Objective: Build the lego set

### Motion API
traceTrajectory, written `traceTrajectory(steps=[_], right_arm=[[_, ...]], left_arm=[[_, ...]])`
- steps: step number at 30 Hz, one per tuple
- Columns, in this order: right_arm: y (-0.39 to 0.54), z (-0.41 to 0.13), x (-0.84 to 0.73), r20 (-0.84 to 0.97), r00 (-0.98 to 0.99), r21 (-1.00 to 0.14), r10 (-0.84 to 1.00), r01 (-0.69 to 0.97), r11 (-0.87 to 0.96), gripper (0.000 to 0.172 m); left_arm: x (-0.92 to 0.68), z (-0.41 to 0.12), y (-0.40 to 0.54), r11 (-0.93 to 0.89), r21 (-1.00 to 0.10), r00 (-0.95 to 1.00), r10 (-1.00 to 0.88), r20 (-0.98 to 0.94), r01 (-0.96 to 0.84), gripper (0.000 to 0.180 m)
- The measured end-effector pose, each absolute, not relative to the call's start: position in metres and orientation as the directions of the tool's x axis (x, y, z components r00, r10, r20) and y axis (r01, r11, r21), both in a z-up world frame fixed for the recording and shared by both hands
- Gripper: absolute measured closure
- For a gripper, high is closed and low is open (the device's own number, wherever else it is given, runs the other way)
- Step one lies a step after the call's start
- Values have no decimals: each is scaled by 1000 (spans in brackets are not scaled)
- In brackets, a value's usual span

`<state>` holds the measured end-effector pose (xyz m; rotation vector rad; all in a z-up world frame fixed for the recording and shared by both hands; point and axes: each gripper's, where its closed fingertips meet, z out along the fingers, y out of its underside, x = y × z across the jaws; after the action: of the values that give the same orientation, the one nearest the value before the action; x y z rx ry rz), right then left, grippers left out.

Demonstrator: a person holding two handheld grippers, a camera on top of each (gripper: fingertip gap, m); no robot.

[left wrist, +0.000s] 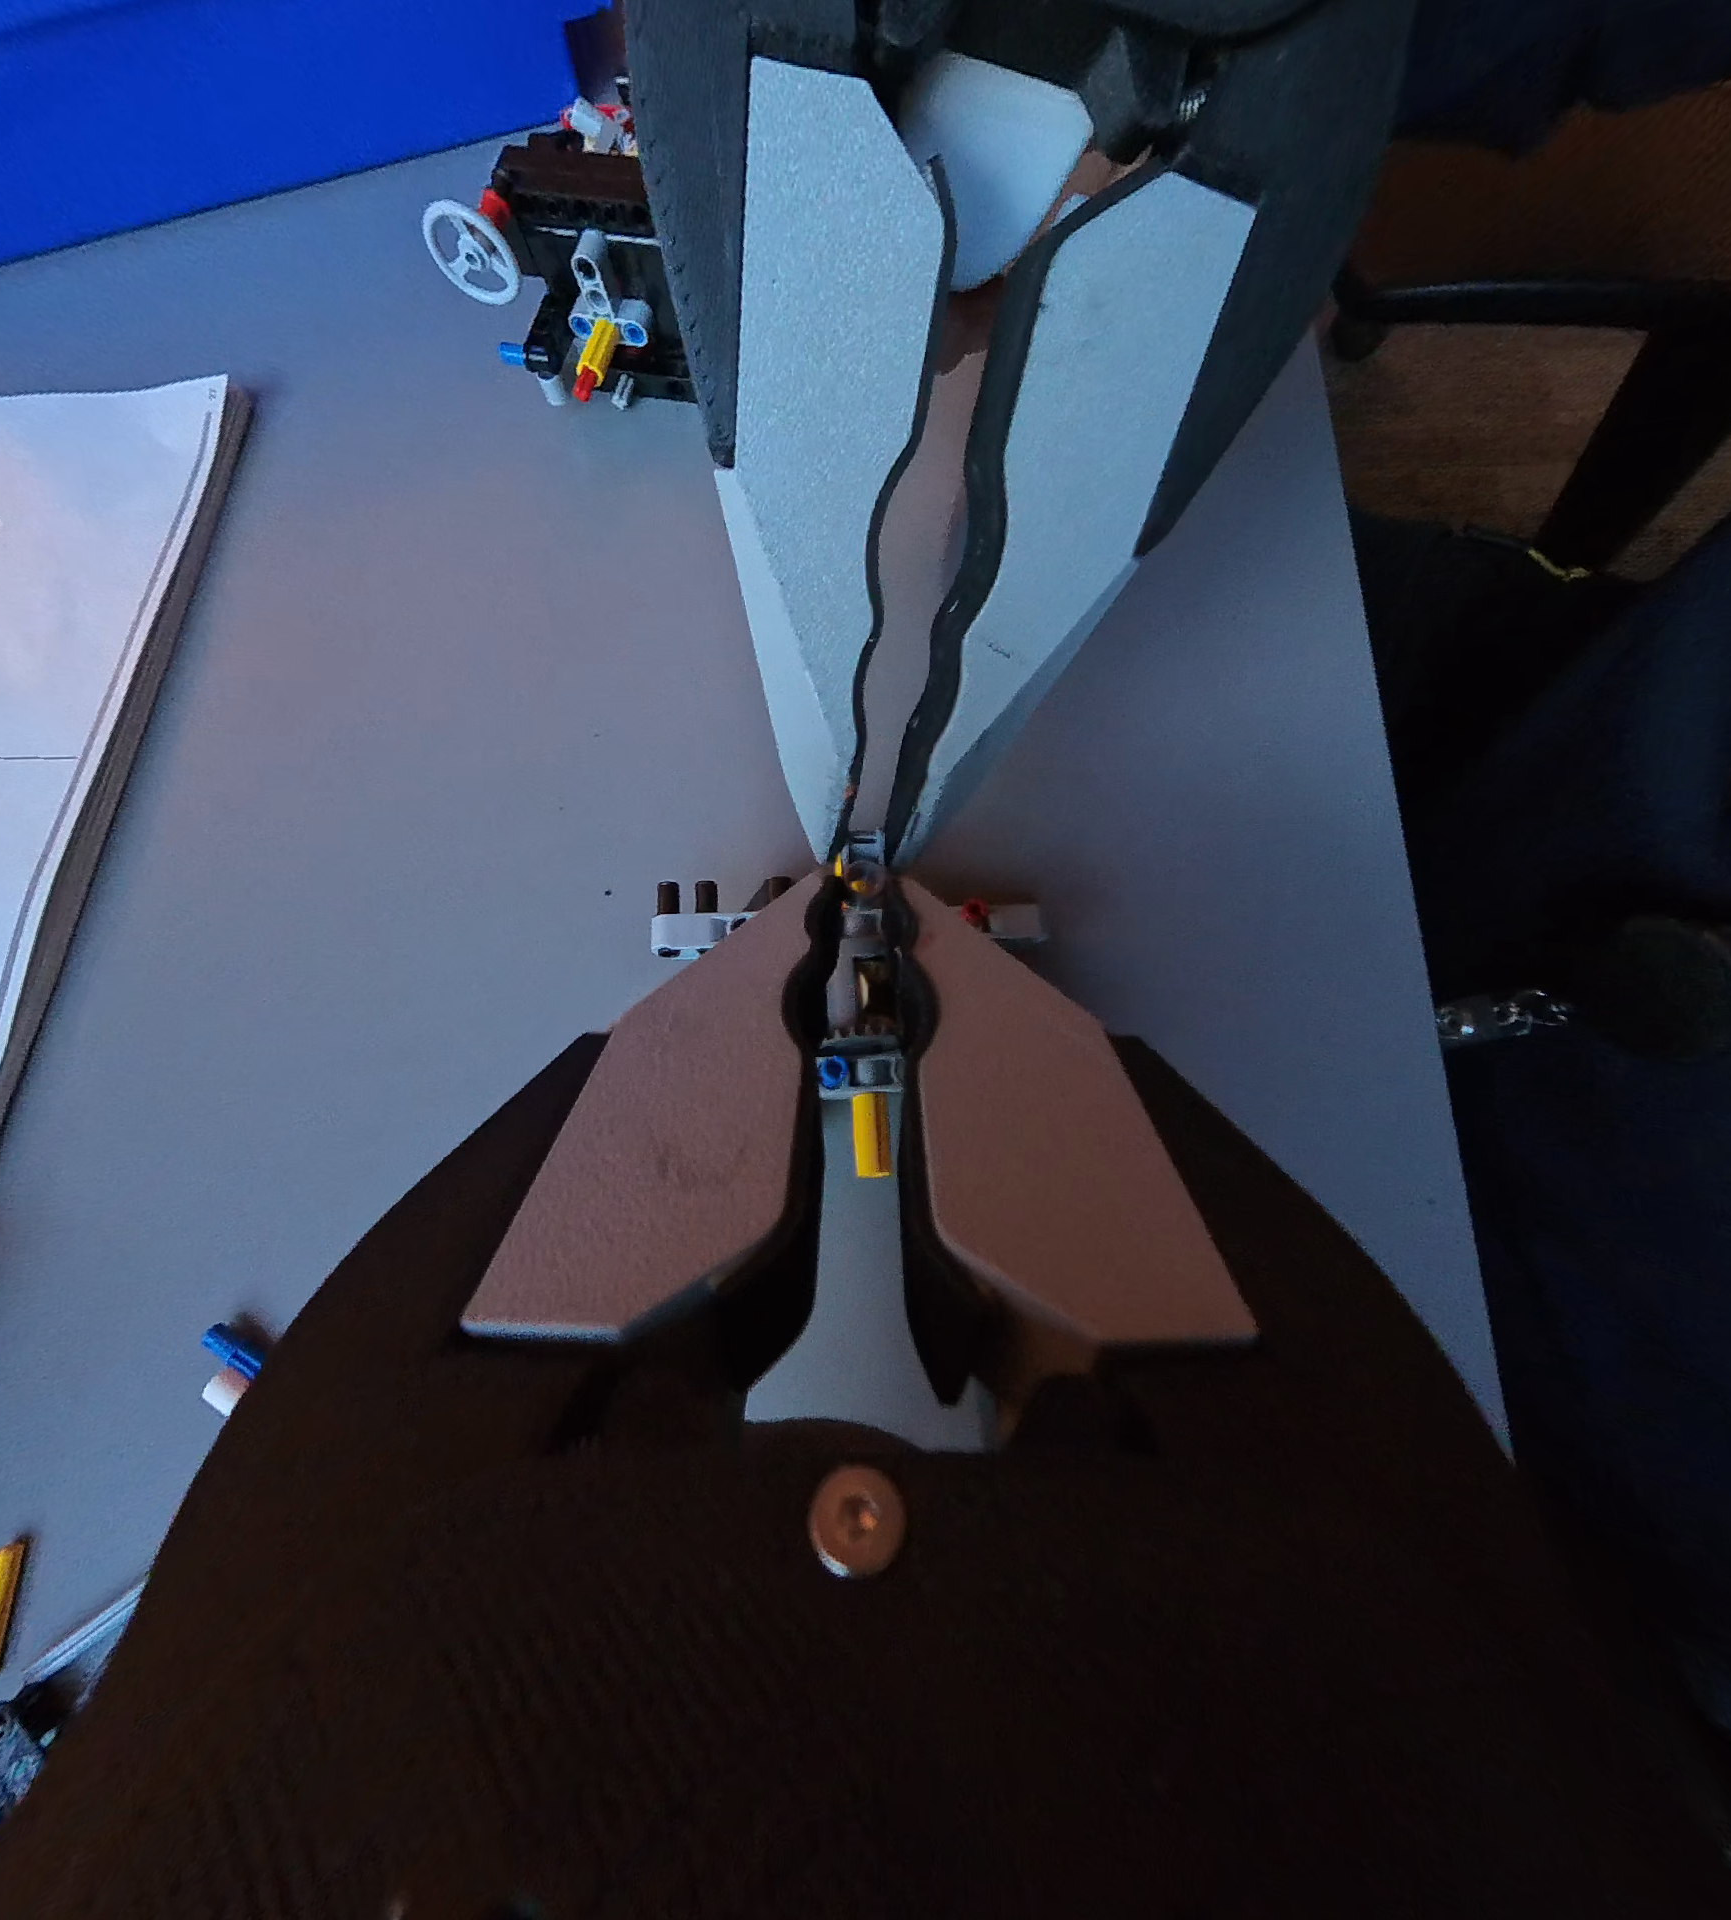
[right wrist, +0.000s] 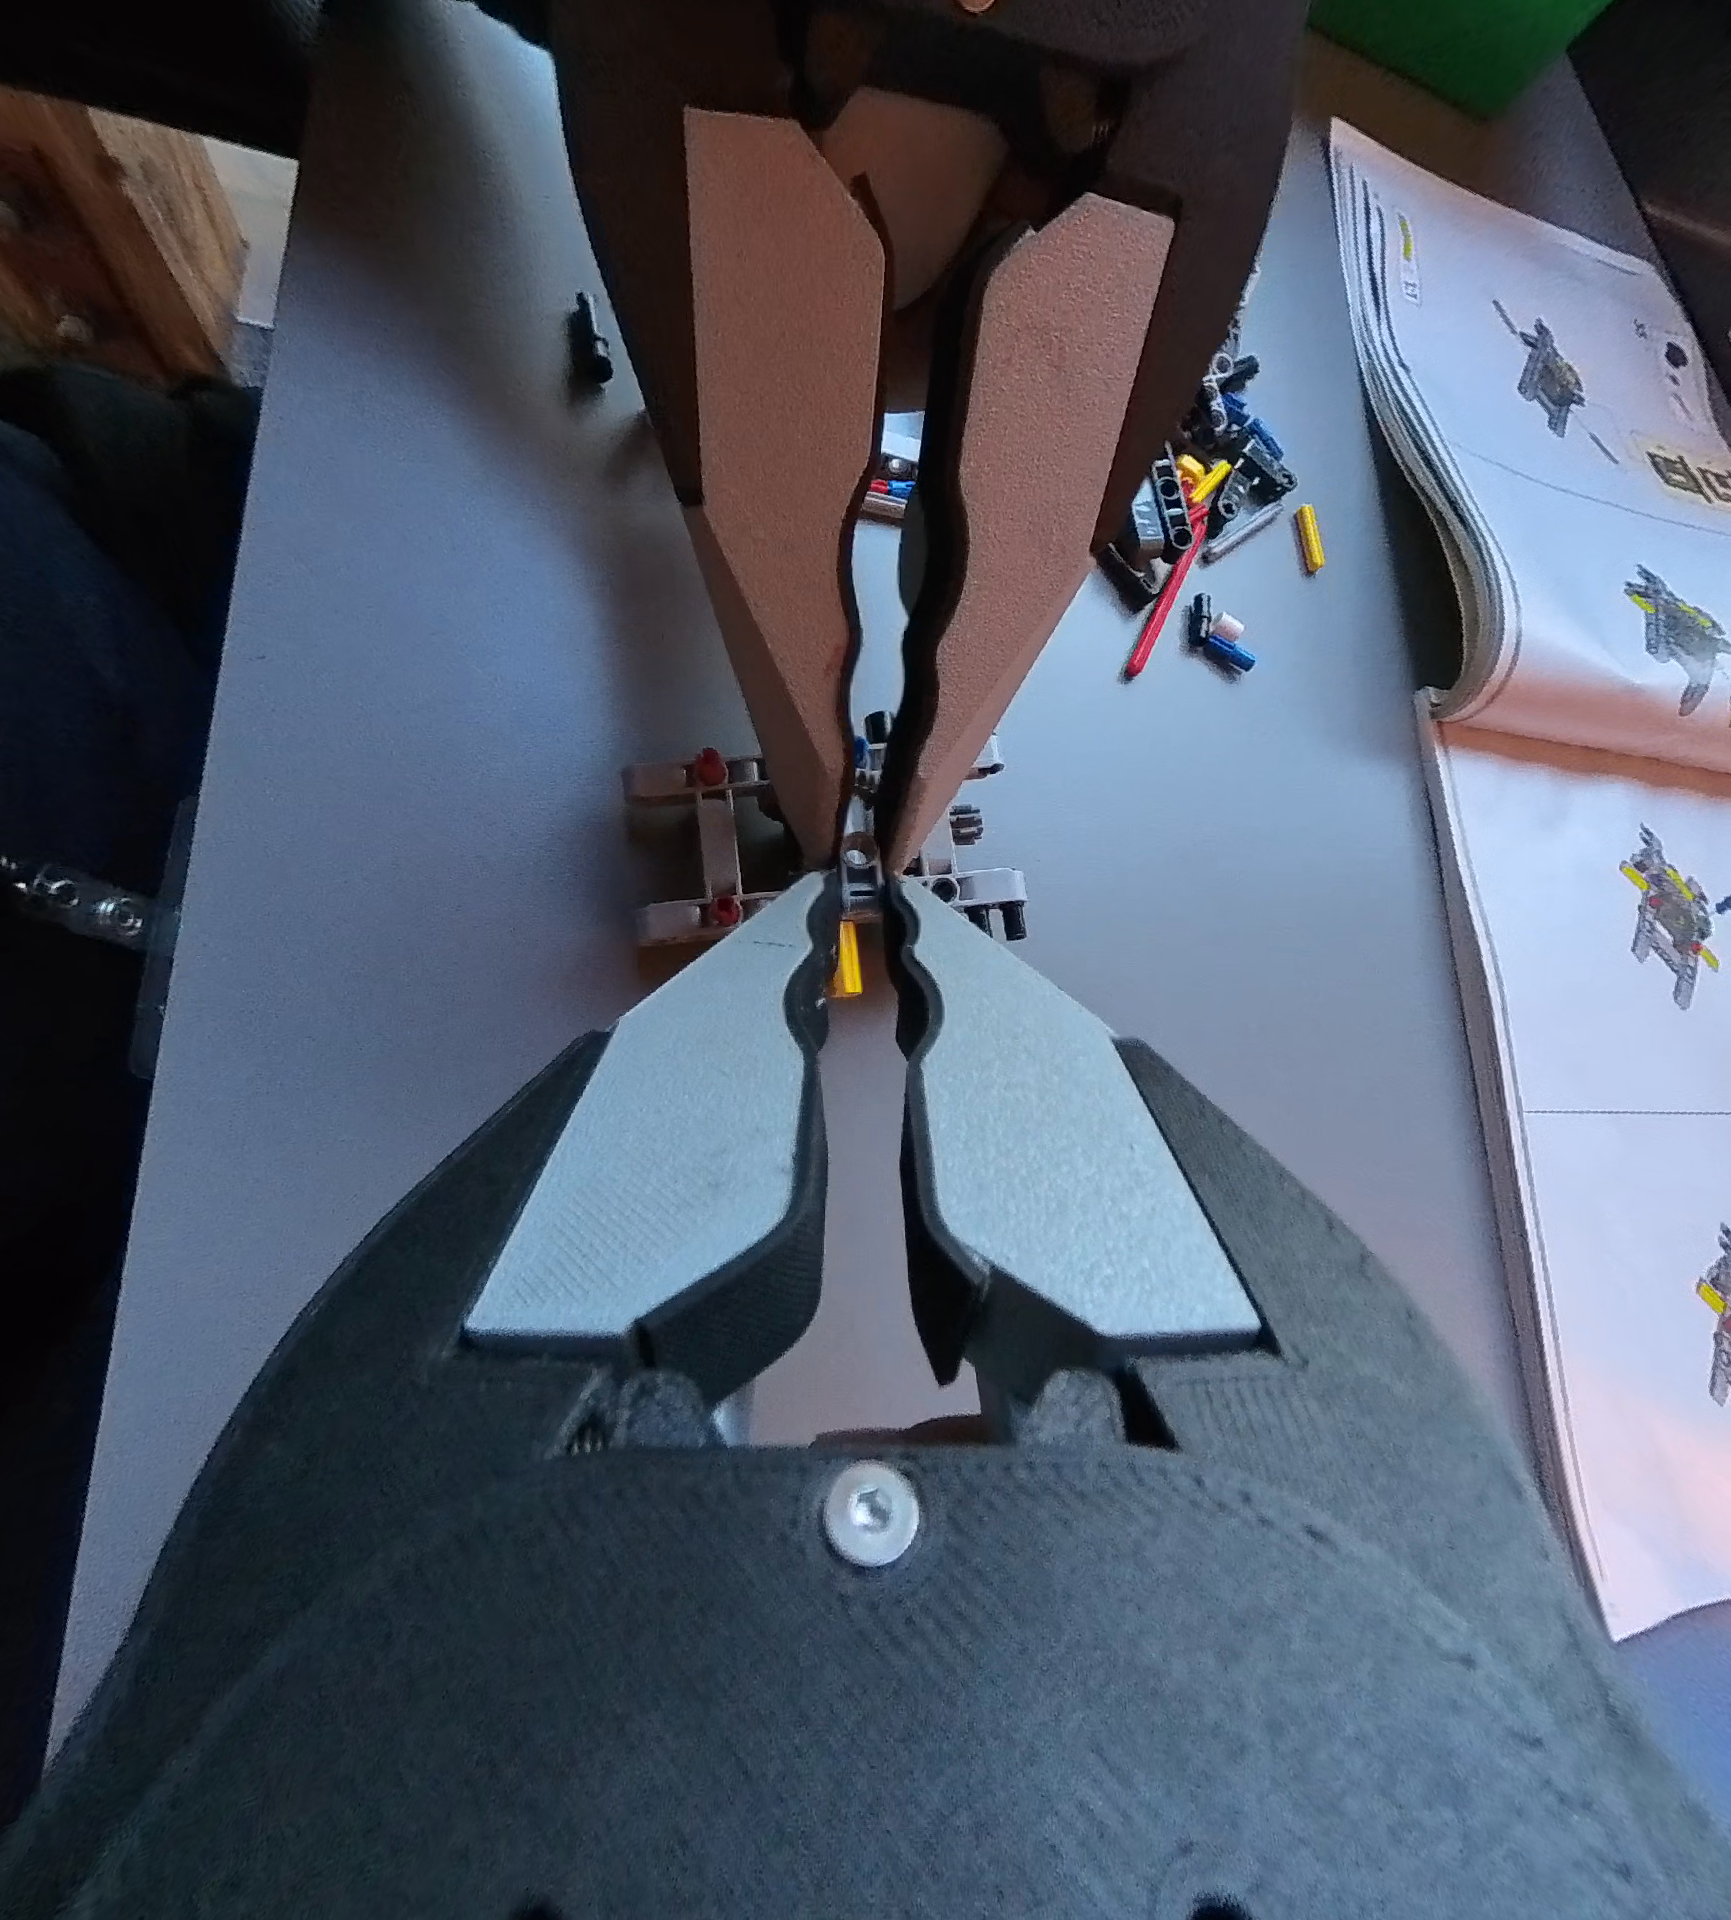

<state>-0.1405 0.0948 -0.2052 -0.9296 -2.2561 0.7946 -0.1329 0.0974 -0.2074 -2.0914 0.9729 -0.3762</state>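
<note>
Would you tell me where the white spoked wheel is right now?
In the left wrist view, the white spoked wheel sits at the upper left on the grey table, attached to a dark brick assembly, just below the blue bin.

My left gripper (left wrist: 861, 883) has a dark brown, ridged printed body with one round metal screw (left wrist: 857, 1521) set in its middle. Its two fingers (left wrist: 674, 1143) are flat, wedge-shaped, pinkish-brown plates edged with wavy black pads. My right gripper (right wrist: 866, 883) is the same shape in dark grey, with pale grey finger plates (right wrist: 674, 1153), black wavy pads and a silver screw (right wrist: 869, 1512).
</note>
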Motion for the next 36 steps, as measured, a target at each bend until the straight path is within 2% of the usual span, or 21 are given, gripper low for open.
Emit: traceTrajectory(steps=[10, 21, 29, 36], right_arm=[[92, -202, -142, 263, -557, -731, 787, 418, 540, 161], [85, -200, -137, 306, -598, -723, 740, 360, 590, 167], [90, -199, -141, 351, -589, -695, 728, 356, 624, 167], [100, -210, -139, 313, -575, -679, 756, 421, 601, 168]], left_arm=[[-137, -205, 96, -370, -768, 671, -734, -104, -523, 176], [-129, -205, 90, -310, -751, 614, -773, -157, -583, 176], [-133, -204, 95, -339, -762, 645, -752, -133, -552, 176], [-151, -208, 95, -408, -750, 691, -718, -88, -520, 162]])
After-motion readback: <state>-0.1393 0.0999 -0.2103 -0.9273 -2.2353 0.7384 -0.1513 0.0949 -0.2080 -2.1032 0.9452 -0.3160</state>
